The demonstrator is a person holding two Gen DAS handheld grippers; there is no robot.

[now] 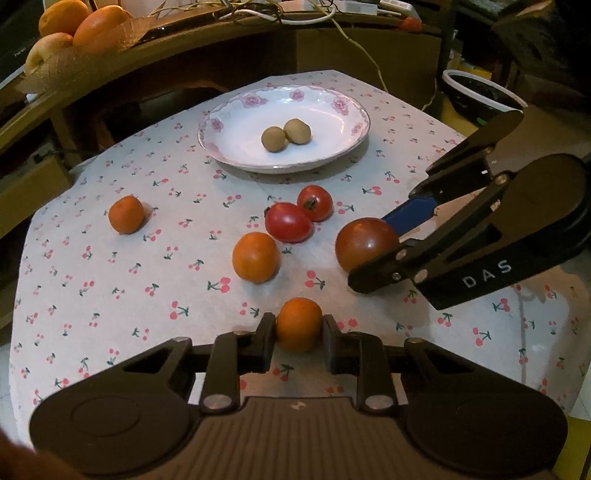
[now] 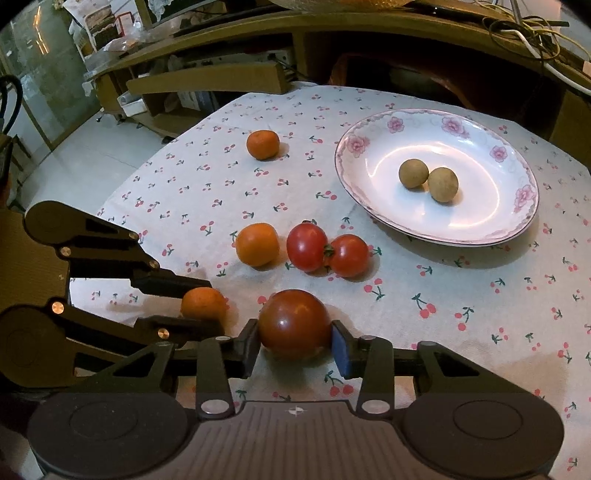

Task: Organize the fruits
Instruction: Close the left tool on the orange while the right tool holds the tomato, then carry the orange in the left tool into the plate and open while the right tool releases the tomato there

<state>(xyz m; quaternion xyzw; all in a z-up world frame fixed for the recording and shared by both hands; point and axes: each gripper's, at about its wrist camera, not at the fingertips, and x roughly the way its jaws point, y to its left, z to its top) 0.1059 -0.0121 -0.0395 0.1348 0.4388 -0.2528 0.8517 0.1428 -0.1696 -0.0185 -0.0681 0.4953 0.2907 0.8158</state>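
From the left wrist, the left gripper (image 1: pixel 299 334) has its two fingers pressed against the sides of a small orange fruit (image 1: pixel 299 324) that sits on the cherry-print cloth (image 1: pixel 110 295) at the near edge of the table. Further right the right gripper (image 1: pixel 373 245) reaches in from the side, and a dark red tomato (image 1: pixel 364 243) lies between its fingers. Beyond them lie two more orange fruits (image 1: pixel 255 256), one of them well off to the left (image 1: pixel 126 215), and two small red tomatoes (image 1: pixel 289 222) touching each other. The flowered plate (image 1: pixel 229 110) at the far side already holds two small brown fruits (image 1: pixel 274 139). This view alone shows a basket of big oranges (image 1: pixel 98 26) on the shelf behind.

From the right wrist, the fingers are closed on the dark red tomato, the blue pad (image 2: pixel 340 349) touching its right side and the black one its left. The left gripper comes in low on the left, closed on the small orange fruit. Here the plate lies up to the right, a clear stretch of cloth between.

I judge the step to be the pick-up: both fruits are gripped but seemingly resting on the cloth. The next move calls for lifting each clear without squeezing harder, then carrying them over the loose fruit to the plate and setting them down beside the brown pair.
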